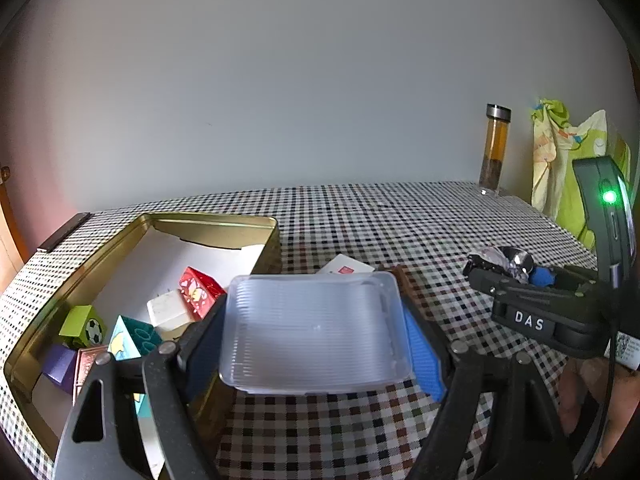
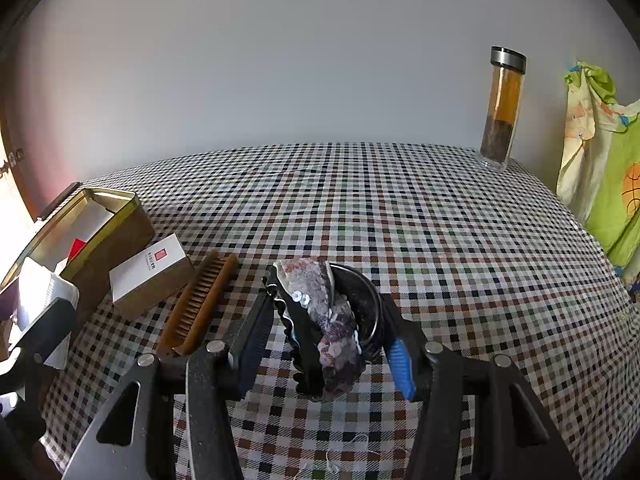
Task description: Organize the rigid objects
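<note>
On the checked table (image 2: pixel 400 208), left claw (image 1: pixel 316 336) grips a clear plastic tray (image 1: pixel 316 328) beside the tin (image 1: pixel 208 224) at nine o'clock; right claw (image 2: pixel 326 336) clamps a sequinned hair clip (image 2: pixel 332 320), both likely for sorting

A room in somebody's home.

The worktop (image 2: pixel 400 208) wears a checked cloth with little dark and brown squares, and it stands against a plain pale wall (image 2: pixel 300 60). A tall glass bottle (image 2: pixel 502 108) with brown drink stands at the far corner. A yellow and green cloth (image 2: pixel 600 152) with cartoon pictures hangs at the right. A gold tin (image 1: pixel 224 226) holds small bright boxes, and a brown comb (image 2: pixel 196 304) lies nearby.
</note>
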The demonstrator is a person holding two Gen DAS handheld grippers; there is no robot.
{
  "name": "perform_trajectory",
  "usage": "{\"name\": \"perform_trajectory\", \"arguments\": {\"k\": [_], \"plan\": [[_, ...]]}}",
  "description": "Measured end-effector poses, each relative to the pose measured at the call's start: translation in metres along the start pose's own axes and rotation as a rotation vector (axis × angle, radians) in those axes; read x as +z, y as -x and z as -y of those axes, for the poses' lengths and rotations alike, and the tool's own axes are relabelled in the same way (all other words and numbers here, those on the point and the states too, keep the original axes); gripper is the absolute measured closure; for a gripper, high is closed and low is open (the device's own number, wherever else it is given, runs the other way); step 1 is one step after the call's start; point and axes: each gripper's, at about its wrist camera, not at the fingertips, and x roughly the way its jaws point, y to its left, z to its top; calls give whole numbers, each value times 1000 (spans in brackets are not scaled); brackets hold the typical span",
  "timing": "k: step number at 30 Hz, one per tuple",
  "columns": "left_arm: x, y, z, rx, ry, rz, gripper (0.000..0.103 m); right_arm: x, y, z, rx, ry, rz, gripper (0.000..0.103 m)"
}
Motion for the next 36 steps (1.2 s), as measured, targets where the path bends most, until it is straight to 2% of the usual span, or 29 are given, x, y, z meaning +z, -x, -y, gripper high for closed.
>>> {"name": "perform_trajectory", "arguments": {"k": [36], "plan": [[-4,21,-14,69,80,111,22,-7,35,-19,-7,8,151,48]]}}
